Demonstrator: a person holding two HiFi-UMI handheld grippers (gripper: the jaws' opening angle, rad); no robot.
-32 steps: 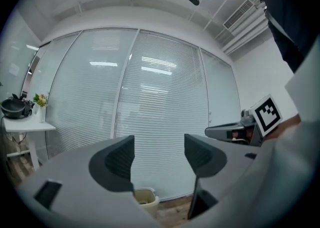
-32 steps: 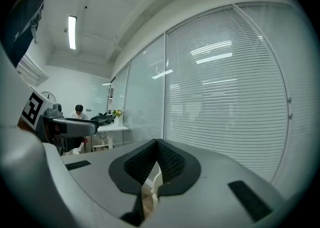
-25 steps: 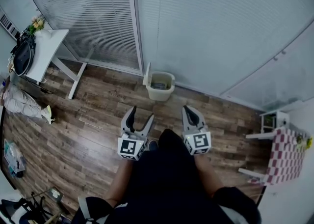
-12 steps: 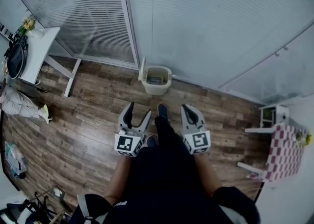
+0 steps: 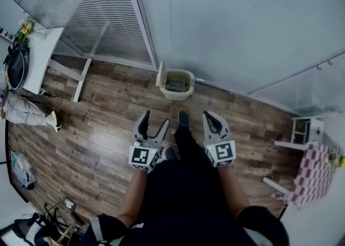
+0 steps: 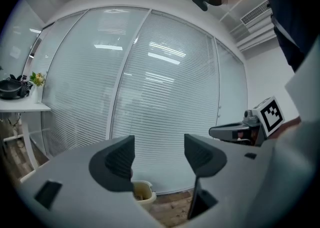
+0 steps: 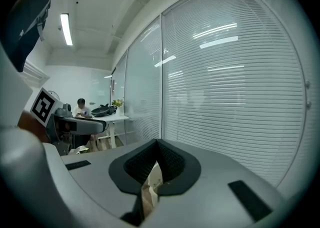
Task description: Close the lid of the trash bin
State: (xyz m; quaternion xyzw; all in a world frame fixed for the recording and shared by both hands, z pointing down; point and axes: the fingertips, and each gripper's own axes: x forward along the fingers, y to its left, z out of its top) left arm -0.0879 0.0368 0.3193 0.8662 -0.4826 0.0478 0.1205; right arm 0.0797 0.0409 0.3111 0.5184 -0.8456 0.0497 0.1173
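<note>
A cream trash bin (image 5: 177, 83) stands on the wood floor against the glass wall, its lid (image 5: 160, 73) raised upright on the left side and rubbish visible inside. My left gripper (image 5: 153, 123) is open and held in the air short of the bin, to its lower left. My right gripper (image 5: 209, 122) is shut and empty, short of the bin to its lower right. In the left gripper view the bin (image 6: 142, 192) shows low between the jaws. In the right gripper view a sliver of the bin (image 7: 150, 190) peeks below the closed jaws.
A glass wall with blinds (image 5: 226, 29) runs behind the bin. A white desk (image 5: 40, 59) with a dark bag and flowers stands at the left. A small white shelf (image 5: 306, 130) and a checked cloth (image 5: 312, 175) are at the right. The person's foot (image 5: 183, 118) is between the grippers.
The view has come closer to the bin and wall. A foot has stepped forward between the grippers. Both grippers keep their states.
</note>
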